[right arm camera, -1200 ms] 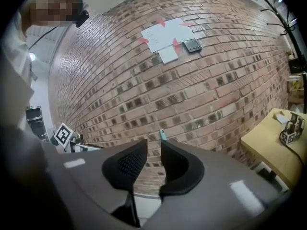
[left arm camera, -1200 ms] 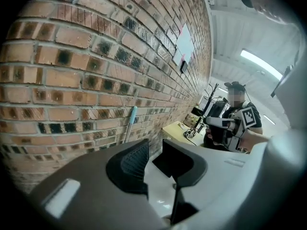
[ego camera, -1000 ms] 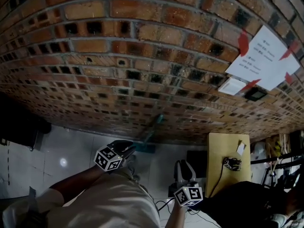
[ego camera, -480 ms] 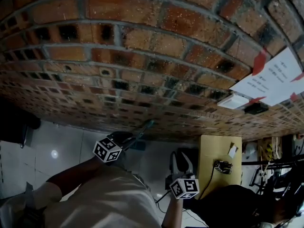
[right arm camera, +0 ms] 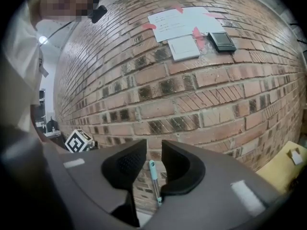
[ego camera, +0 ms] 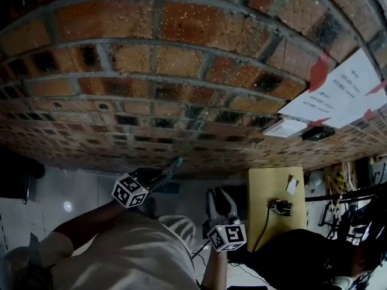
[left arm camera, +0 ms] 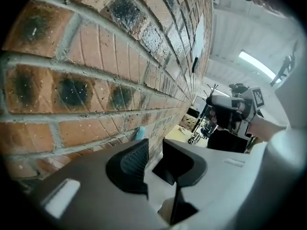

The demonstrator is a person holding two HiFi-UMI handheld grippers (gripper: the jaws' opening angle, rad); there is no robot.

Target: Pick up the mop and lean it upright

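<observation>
Brick wall [ego camera: 181, 71], pale tiled floor [ego camera: 60, 192], mop handle [right arm camera: 153, 176]

The brick wall [ego camera: 181, 71] has been brought closer in the head view, and its bricks are now shown much larger. The left tool [ego camera: 156, 175] and the right tool [ego camera: 220, 193] have both been shifted leftward and slightly upward in that view. The gap between the left tool and the teal mop handle [ego camera: 174, 164] has been narrowed. The yellow table [ego camera: 269, 192] has been displaced leftward, and the taped papers [ego camera: 338, 95] are now cut off at the right edge.
</observation>
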